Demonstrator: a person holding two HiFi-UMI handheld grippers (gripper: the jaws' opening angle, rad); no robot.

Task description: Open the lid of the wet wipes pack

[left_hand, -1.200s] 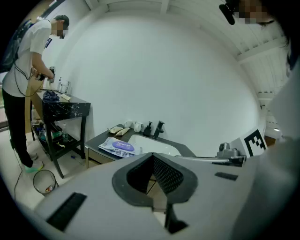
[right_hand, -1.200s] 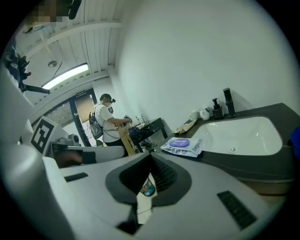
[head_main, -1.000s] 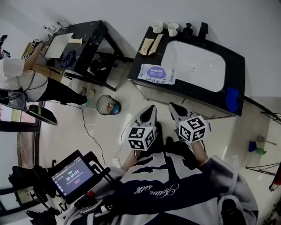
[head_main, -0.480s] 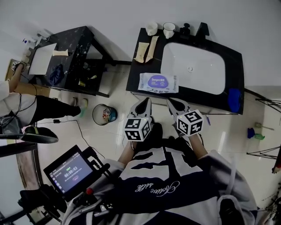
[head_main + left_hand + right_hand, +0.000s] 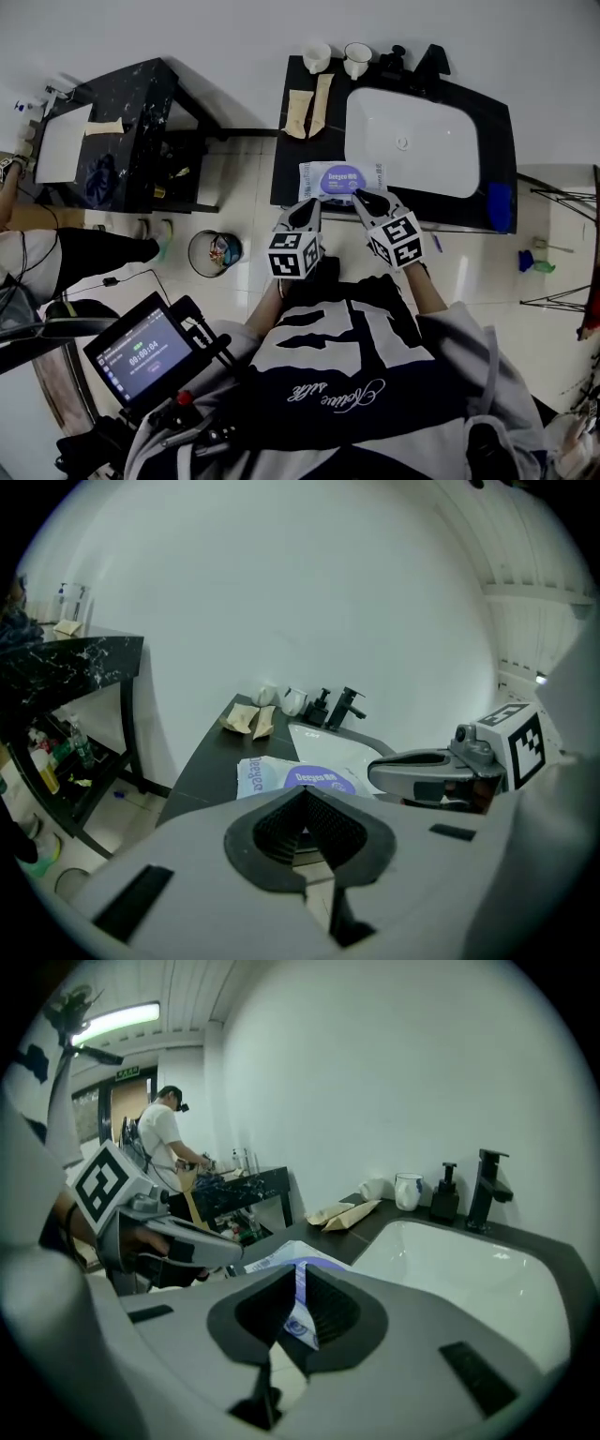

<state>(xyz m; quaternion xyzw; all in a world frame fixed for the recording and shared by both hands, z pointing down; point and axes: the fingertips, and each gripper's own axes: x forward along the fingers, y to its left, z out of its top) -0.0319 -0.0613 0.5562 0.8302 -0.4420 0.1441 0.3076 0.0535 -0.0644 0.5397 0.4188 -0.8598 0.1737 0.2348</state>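
**Two hand-held grippers poised at the near edge of a closed wet wipes pack**

The wet wipes pack (image 5: 339,179) lies flat on the black surface (image 5: 291,141), close to its near edge and just left of the white sink basin (image 5: 412,141). The pack's purple oval lid (image 5: 341,177) faces up and appears to lie flat against the wrapper.

The left hand-held gripper (image 5: 309,208) sits at the pack's near left corner. In its own view its jaws are pressed together at the tips with nothing between them, and the pack (image 5: 300,778) lies just beyond.

The right hand-held gripper (image 5: 361,197) overlaps the pack's near right part in the head view. Its jaws have just been opening and now stand slightly spread. A narrow slit in its own view (image 5: 298,1283) shows the pack (image 5: 298,1321) behind, with nothing pinched between the pads. No view shows either gripper touching the pack.

Each gripper appears in the other's view, the right one (image 5: 375,772) at the right and the left one (image 5: 239,1258) at the left, with their tips near each other.

At the back of the surface stand two cups (image 5: 316,54), a soap dispenser (image 5: 398,58) and a black faucet (image 5: 433,61). Two tan folded cloths (image 5: 305,108) lie between the cups and the pack. A waste bin (image 5: 214,251) stands on the floor to the left, near a second black table (image 5: 131,122).
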